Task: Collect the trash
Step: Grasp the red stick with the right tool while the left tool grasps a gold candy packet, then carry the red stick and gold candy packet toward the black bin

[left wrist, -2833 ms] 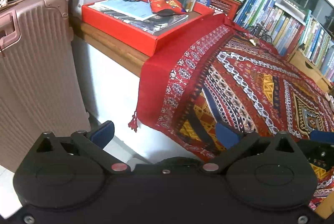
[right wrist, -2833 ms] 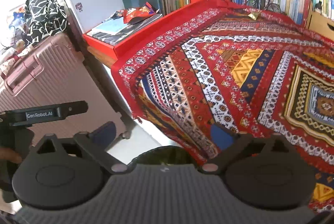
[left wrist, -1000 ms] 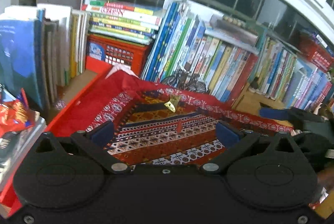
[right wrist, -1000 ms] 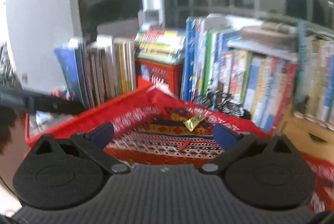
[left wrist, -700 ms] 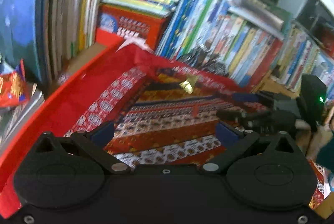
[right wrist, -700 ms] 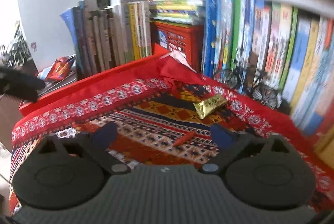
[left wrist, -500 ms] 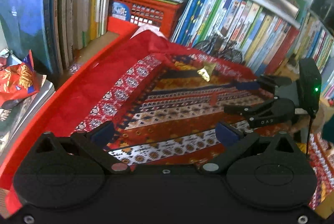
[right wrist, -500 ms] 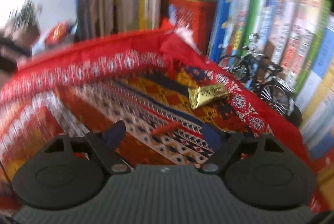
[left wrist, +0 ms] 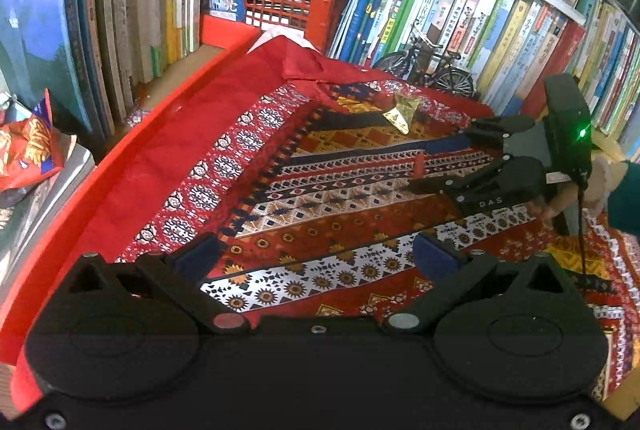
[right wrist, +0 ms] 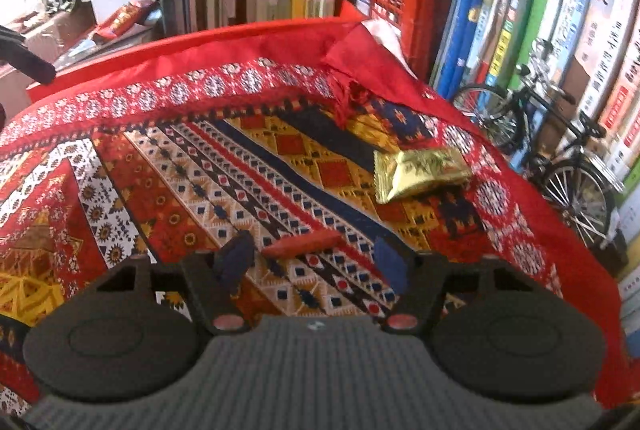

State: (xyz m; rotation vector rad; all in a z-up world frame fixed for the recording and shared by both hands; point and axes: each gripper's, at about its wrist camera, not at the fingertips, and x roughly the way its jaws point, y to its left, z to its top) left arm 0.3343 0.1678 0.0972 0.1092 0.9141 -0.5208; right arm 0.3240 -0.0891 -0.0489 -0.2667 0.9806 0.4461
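A patterned cloth (left wrist: 320, 197) covers the desk, its woven bands of red, white, navy and yellow running diagonally, one corner folded back on itself with a tassel (right wrist: 352, 97) lying on the weave. Books (left wrist: 460, 13) stand packed upright along the back edge, hard spines forming a wall that hems the clutter in, with a red crate (left wrist: 276, 5) of slotted plastic wedged among them and a small black model bicycle (right wrist: 560, 145) parked at their foot.

The right claw (right wrist: 316, 262) sits low over the cloth, its jaws parted and empty, with a small red scrap (right wrist: 304, 244) lying between the blue fingertips; it looks like the piece about to be taken, and its slim, flat shape probably calls for a close pinch against the fabric. The left claw (left wrist: 316, 254) hangs back nearer the desk's front edge, jaws wide apart and holding nothing, apparently waiting its turn.

Just beyond the scrap, near the bicycle, rests a gold wrapper (right wrist: 420, 169), crinkled shiny foil, puffed and creased. Off to the left, on a stack beside the books, lies a red snack bag (left wrist: 28, 145), glossy and crumpled, well apart from both claws. No bin is in view.
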